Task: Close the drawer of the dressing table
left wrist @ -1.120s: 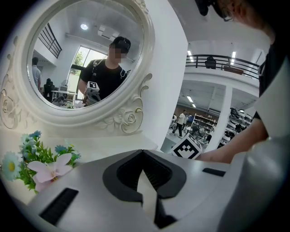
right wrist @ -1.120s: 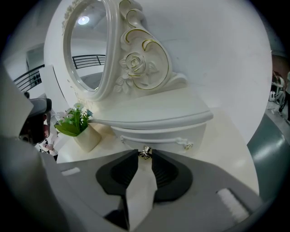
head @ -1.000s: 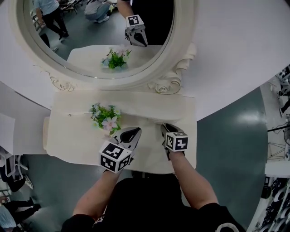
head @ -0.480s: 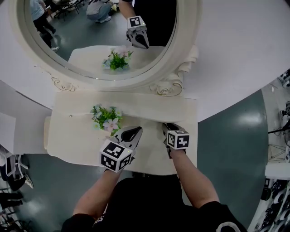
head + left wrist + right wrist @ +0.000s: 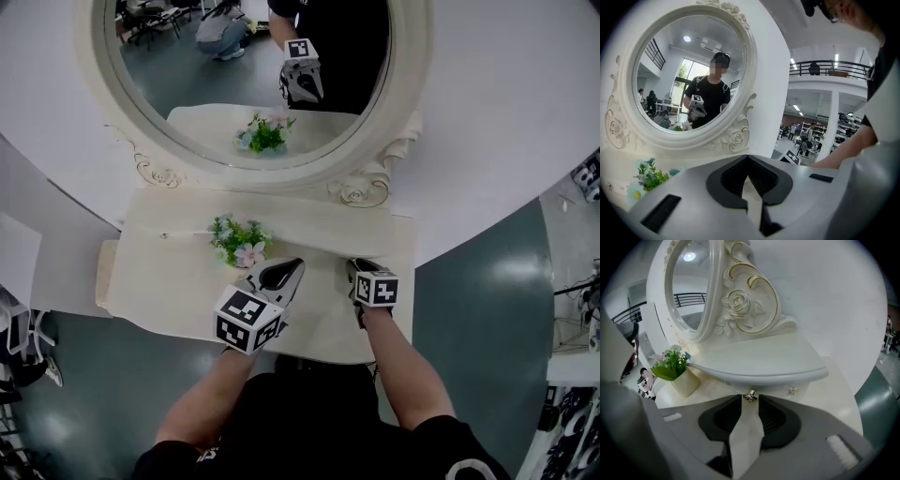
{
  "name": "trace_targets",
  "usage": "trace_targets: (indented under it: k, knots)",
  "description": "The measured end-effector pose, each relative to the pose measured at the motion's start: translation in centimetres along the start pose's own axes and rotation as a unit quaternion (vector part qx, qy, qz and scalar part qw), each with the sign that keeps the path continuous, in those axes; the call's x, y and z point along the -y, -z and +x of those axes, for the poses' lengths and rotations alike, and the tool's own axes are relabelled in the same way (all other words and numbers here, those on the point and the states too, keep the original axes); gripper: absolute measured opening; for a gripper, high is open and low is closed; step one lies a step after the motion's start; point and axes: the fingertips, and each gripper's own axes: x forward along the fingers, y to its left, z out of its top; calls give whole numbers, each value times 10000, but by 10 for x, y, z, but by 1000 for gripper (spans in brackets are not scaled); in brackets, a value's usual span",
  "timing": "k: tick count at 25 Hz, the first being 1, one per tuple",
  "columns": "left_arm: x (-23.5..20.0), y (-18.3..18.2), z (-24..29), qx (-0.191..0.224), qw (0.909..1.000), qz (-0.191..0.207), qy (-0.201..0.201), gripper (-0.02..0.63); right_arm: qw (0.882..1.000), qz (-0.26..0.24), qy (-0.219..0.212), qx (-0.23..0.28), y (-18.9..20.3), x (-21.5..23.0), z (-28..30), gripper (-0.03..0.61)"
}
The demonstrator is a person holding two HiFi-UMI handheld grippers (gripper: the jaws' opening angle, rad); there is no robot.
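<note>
Opens the right tool [image 5: 750,403] around a small knob [image 5: 750,396], knob between the tips. Just beyond the tips, the drawer [image 5: 780,390] front, tucked under a curved shelf [image 5: 759,362]. Holds the left tool [image 5: 748,159] with tips together and nothing between, above the cream surface [image 5: 159,281]. Left of that tool, potted flowers [image 5: 239,246]. Ahead of both tools, an oval mirror [image 5: 216,84]. All around, white wall [image 5: 506,112] and teal floor [image 5: 478,281].

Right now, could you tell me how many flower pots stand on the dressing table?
1: the flower pot stands on the tabletop beneath the mirror; the second one is its reflection.
</note>
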Motion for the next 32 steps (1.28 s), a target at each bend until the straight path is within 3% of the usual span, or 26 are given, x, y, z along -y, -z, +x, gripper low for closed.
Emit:
trace_targets:
  k: [6, 17, 26, 32]
  knots:
    - [4, -4, -31, 191, 9996, 174, 64, 5, 9994, -87, 82, 329, -1, -15, -43, 120]
    - [19, -13, -64, 396, 9980, 390, 316, 5, 9896, -538, -84, 1329, -26, -63, -159, 11]
    - [36, -28, -66, 443, 9972, 576, 201, 5, 9692, -787, -310, 2312, -70, -64, -243, 9]
    - [63, -35, -52, 519, 9974, 499, -15, 5, 9530, -1015, -550, 2803, -76, -49, -308, 9]
